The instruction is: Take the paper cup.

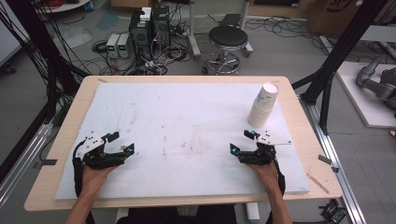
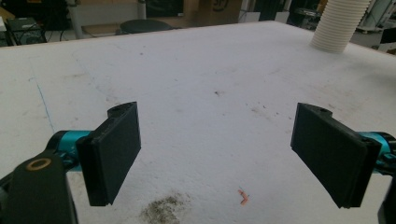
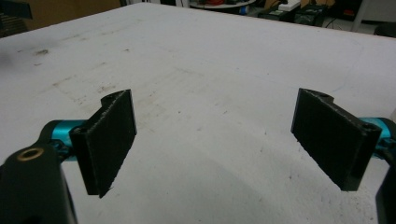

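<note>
In the high view nothing is started: the cup stack [image 1: 262,105] stands upright and untouched near the far right corner of the white surface [image 1: 177,126]. The right gripper [image 1: 241,142] rests just before the stack, the left gripper [image 1: 122,142] well apart from it, both with wide bare room between. In the left gripper view the fingers [image 2: 114,151] are released and empty, the stack [image 2: 337,24] far ahead. In the right gripper view the fingers [image 3: 109,140] are released too, nothing between them.
</note>
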Available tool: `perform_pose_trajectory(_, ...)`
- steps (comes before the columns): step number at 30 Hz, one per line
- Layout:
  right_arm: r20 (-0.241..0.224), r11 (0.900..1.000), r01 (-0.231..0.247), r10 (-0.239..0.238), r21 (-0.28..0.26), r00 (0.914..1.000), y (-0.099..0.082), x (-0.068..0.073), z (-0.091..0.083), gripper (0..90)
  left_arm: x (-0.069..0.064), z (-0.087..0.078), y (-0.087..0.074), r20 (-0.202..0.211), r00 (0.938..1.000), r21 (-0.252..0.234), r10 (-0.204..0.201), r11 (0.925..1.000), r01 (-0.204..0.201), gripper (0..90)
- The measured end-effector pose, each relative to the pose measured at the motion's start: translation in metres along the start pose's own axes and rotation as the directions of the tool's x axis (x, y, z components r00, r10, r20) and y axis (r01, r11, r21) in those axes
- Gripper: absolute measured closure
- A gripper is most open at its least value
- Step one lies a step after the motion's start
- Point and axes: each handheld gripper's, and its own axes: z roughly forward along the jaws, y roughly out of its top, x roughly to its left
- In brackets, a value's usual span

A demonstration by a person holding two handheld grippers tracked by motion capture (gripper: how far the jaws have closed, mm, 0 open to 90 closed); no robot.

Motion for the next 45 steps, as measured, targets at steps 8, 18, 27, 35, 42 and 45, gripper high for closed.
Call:
perform_pose_trajectory(8, -0.001, 1.0, 0.004, -0.004, 0.0, 1.0, 0.0, 0.0, 0.0, 14.2, 0.0, 0.0, 0.0, 0.002, 1.0, 0.003, 0.0, 1.0, 0.0, 16.0)
perform_pose_trajectory(18, -0.003, 0.9999, 0.009, -0.009, 0.006, 1.0, 0.0, 0.001, 0.0, 14.2, -0.001, 0.0, 0.0, -0.002, 1.0, -0.004, 0.004, 1.0, -0.004, 16.0)
perform_pose_trajectory(27, -0.017, 0.9989, 0.04, -0.039, 0.026, 0.9991, 0.002, 0.003, 0.002, 14.2, -0.001, 0.0, 0.0, 0.003, 0.9999, -0.002, 0.012, 0.9999, -0.012, 15.9)
perform_pose_trajectory(35, -0.04, 0.9993, 0.037, -0.036, 0.01, 0.9986, 0.013, 0.001, -0.007, 14.1, 0.0, 0.001, 0.0, 0.004, 1.0, 0.004, 0.005, 1.0, -0.005, 16.0)
perform_pose_trajectory(42, -0.004, 0.9984, 0.043, -0.043, -0.037, 0.9991, 0.035, -0.002, -0.028, 14.1, 0.0, 0.001, 0.0, 0.003, 1.0, 0.012, 0.0, 0.9999, 0.0, 16.0)
perform_pose_trajectory(45, 0.001, 0.9976, 0.055, -0.055, -0.042, 0.9985, 0.05, -0.006, -0.037, 14.1, 0.0, 0.001, 0.001, 0.003, 1.0, 0.013, -0.002, 0.9999, 0.002, 16.0)
